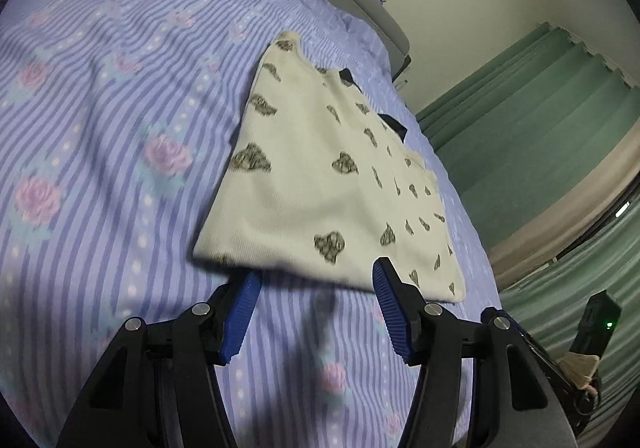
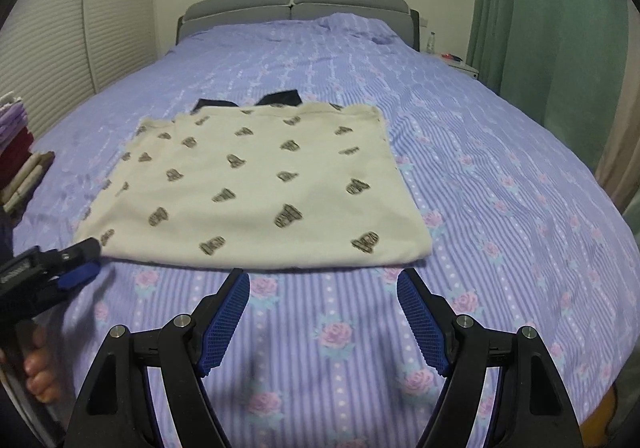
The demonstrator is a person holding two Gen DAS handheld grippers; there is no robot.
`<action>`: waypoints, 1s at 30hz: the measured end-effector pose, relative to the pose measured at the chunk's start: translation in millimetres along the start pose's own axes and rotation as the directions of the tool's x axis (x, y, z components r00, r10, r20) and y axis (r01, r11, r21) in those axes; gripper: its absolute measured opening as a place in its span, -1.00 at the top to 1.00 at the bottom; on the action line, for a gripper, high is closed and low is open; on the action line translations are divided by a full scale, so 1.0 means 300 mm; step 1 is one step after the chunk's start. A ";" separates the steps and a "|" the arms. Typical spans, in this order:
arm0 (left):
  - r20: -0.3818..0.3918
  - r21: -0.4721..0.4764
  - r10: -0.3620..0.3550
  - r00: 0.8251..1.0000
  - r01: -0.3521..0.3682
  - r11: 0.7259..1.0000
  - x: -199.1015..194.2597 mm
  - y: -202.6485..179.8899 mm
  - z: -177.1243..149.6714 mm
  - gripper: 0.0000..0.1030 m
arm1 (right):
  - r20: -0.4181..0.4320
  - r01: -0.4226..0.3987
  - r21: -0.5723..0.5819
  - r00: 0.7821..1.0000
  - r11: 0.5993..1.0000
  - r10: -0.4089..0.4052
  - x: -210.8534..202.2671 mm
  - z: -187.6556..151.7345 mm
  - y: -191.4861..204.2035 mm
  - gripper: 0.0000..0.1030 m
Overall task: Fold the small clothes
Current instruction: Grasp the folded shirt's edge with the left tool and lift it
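Blue ribbed pads lined both pairs of jaws, and both pairs were spread wide with nothing between them. The left gripper (image 1: 316,280) hovered at the near hem of the cream garment (image 1: 328,184), its right pad in front of that edge; whether it touched the cloth I could not tell. The right gripper (image 2: 323,284) was just short of the same hem, apart from it. In the right wrist view the garment (image 2: 260,184) lay flat at 12 o'clock from the jaws, with dark prints and a dark collar at its far edge. It rested on the bed (image 2: 480,208) with its purple striped, rose-patterned sheet. The left gripper (image 2: 82,260) appeared at 9 o'clock, at the garment's near left corner. A grey headboard (image 2: 296,8) stood at the far end.
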State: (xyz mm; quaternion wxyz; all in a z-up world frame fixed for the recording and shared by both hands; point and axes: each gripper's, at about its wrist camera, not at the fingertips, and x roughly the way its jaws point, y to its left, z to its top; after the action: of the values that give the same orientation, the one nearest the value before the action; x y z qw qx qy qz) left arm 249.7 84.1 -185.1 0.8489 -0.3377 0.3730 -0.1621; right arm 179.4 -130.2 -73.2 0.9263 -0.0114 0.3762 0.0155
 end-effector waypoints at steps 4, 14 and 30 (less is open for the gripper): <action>0.024 -0.042 -0.046 0.999 0.047 0.998 0.022 0.026 0.033 -0.10 | -0.008 -0.016 0.005 1.000 1.000 0.016 0.017 0.028 0.026 -0.48; 0.083 -0.058 -0.051 0.995 0.056 0.997 -0.021 0.053 0.067 -0.08 | 0.019 -0.048 -0.147 0.998 0.988 0.052 0.059 0.324 0.205 -0.48; 0.080 -0.091 -0.104 0.991 0.112 0.990 0.010 0.148 0.074 0.81 | -0.402 -0.221 -0.276 0.910 0.935 0.097 0.540 0.674 0.815 -0.48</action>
State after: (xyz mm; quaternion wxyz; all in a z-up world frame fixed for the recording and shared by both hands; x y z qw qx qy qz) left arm 269.2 124.7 -206.4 0.8352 -0.4034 0.3292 -0.1769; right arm 427.2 124.0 -43.5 0.8168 -0.1308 0.5418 0.1493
